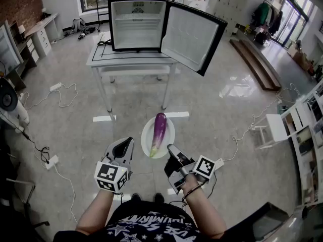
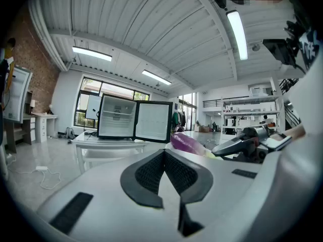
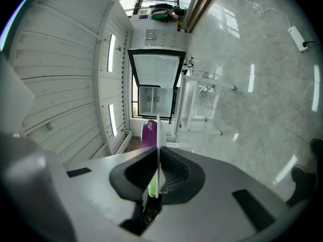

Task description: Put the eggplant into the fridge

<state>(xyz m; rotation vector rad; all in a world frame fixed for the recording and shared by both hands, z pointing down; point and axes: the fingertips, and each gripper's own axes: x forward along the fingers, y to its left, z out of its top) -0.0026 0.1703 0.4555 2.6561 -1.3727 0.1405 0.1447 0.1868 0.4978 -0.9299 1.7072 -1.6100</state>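
A long purple eggplant (image 1: 159,132) with a green stem end lies on a white plate (image 1: 145,137) held above the floor. My right gripper (image 1: 171,149) is shut on the plate's near right rim. In the right gripper view the plate (image 3: 158,135) shows edge-on between the jaws, with the eggplant (image 3: 148,133) beyond. My left gripper (image 1: 126,144) is shut and holds nothing, just left of the plate. A small black fridge (image 1: 137,24) with a white inside stands ahead on a white table (image 1: 101,59), its door (image 1: 194,37) swung open to the right. The left gripper view shows the fridge (image 2: 118,117) and eggplant (image 2: 186,142).
Cables and a power strip (image 1: 52,161) trail over the floor at the left. A white stool (image 1: 272,127) and shelves (image 1: 308,135) stand at the right. Desks (image 1: 38,32) line the far left wall. People stand behind the fridge.
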